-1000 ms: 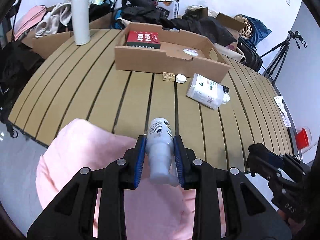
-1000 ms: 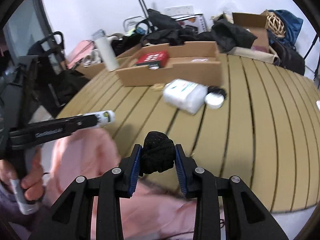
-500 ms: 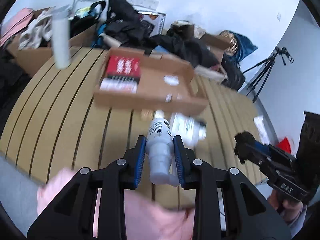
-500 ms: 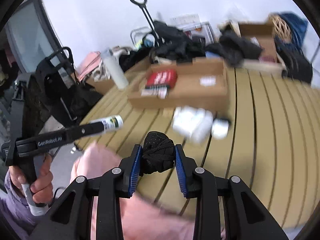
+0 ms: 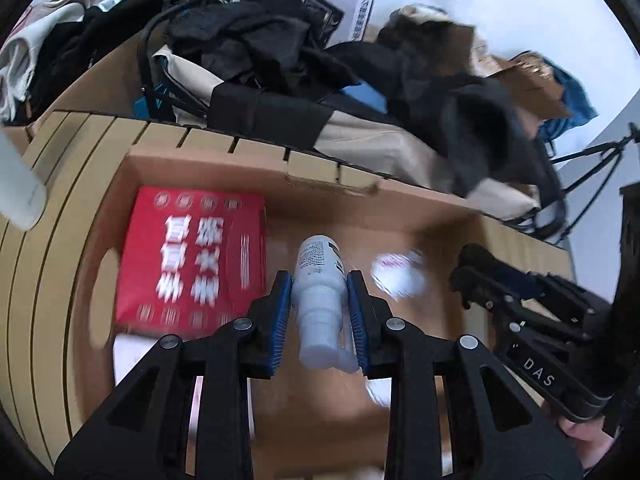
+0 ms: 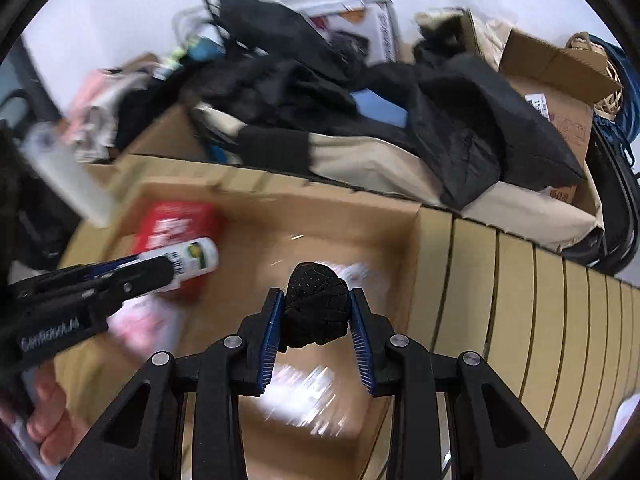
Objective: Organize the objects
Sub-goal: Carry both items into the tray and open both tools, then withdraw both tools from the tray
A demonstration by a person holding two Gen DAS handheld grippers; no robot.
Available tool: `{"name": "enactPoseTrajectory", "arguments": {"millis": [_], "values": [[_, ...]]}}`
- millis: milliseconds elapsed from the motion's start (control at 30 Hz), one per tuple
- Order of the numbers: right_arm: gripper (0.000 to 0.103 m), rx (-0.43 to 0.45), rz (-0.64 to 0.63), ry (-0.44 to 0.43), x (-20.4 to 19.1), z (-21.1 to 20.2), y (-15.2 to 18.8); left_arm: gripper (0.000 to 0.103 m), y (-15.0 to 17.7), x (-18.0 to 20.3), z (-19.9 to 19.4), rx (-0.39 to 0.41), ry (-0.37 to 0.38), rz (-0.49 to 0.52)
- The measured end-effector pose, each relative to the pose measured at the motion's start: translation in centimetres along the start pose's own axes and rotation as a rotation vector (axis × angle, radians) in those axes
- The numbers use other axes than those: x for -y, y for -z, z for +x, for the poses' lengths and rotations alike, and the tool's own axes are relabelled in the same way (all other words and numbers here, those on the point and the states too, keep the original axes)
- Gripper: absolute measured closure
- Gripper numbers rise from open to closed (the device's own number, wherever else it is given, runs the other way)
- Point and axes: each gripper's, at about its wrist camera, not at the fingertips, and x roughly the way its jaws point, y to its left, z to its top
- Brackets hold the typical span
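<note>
My left gripper (image 5: pixel 319 300) is shut on a white spray bottle (image 5: pixel 320 280) and holds it over the open cardboard box (image 5: pixel 320 196). The bottle also shows in the right wrist view (image 6: pixel 192 258). My right gripper (image 6: pixel 316 320) is shut on a black bundled cloth (image 6: pixel 316 304), also above the box (image 6: pixel 344 208), to the right of the left gripper. In the box lie a red packet (image 5: pixel 192 256) at the left and a small white round thing (image 5: pixel 396 276), blurred.
The box stands on a slatted tan table (image 6: pixel 540 280). A white tumbler (image 5: pixel 16 188) stands at the left. Black clothes, bags and cartons (image 6: pixel 400 100) pile up behind the table's far edge. A tripod (image 5: pixel 592 152) stands at the right.
Both grippers have moved forward from the table's near edge to above the box, still holding the bottle and the black cloth. The pink cloth has dropped out of view.
</note>
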Motion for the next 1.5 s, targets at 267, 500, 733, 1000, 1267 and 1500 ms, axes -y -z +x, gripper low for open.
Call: {"name": "enactPoseTrajectory", "arguments": {"millis": [267, 500, 733, 1000, 1267, 1500], "values": [[0.018, -0.022, -0.021, 0.015, 0.2, 2.9, -1.4, 0.046, 0.0, -1.0, -0.1, 0.002, -0.014, 0.079], [0.016, 0.049, -0.034, 0.05, -0.8, -2.7, -1.6, 0.024, -0.2, -1.3, -6.2, 0.027, -0.051, 0.105], [0.016, 0.094, -0.073, 0.09, -1.2, -12.2, 0.1, 0.003, 3.0, -1.1, -14.7, 0.05, -0.137, 0.168], [0.016, 0.206, -0.067, 0.105, -2.1, -23.2, 6.9, 0.0, 9.3, 0.5, -23.4, 0.132, -0.128, 0.214], [0.016, 0.348, 0.049, -0.071, -4.6, -26.4, 24.2, 0.0, 27.4, 1.4, -26.6, 0.201, -0.088, 0.301], [0.016, 0.293, 0.099, -0.191, -10.0, -24.5, 38.0, 0.0, 39.0, 1.0, -26.5, 0.103, -0.003, 0.237]]}}
